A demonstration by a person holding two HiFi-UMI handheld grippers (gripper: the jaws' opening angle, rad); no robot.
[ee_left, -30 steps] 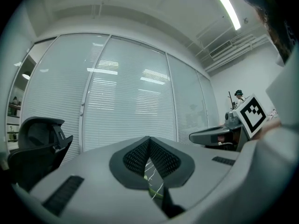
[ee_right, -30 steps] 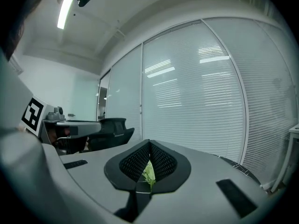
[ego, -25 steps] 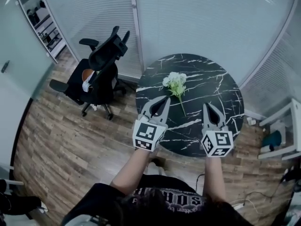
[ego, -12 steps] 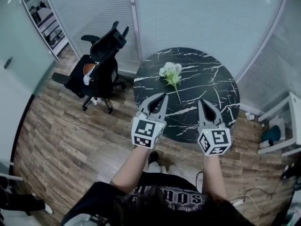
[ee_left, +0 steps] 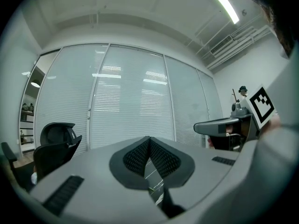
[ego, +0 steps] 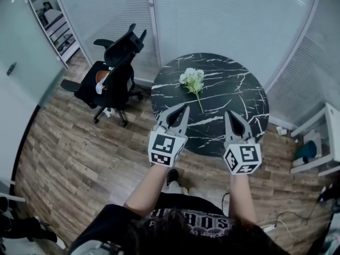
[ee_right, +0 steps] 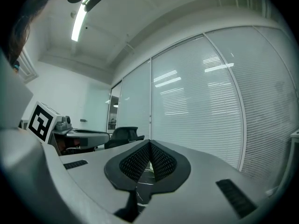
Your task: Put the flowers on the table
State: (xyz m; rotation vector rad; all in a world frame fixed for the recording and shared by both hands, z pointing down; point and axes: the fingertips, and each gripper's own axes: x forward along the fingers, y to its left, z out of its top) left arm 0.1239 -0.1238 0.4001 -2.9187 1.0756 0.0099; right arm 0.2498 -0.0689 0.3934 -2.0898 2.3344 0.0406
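Note:
A small bunch of white flowers (ego: 192, 78) with a green stem lies on the round black marble table (ego: 234, 89), toward its far left part. Nothing touches the flowers. My left gripper (ego: 185, 107) hovers over the table's near edge, just short of the stem's end, its jaws shut and empty. My right gripper (ego: 227, 113) is level with it to the right, shut on nothing too. In the left gripper view the left gripper's (ee_left: 149, 138) tips meet, with a sliver of marble below them. The right gripper's (ee_right: 149, 143) tips meet the same way in the right gripper view.
A black office chair (ego: 114, 68) stands on the wood floor left of the table. Glass walls with blinds curve round behind the table. A white shelf unit (ego: 325, 142) is at the right. The person's arms and dark shirt fill the bottom of the head view.
Both grippers have drawn back a little toward the person, from over the table to its near edge. The flowers stay where they lay.

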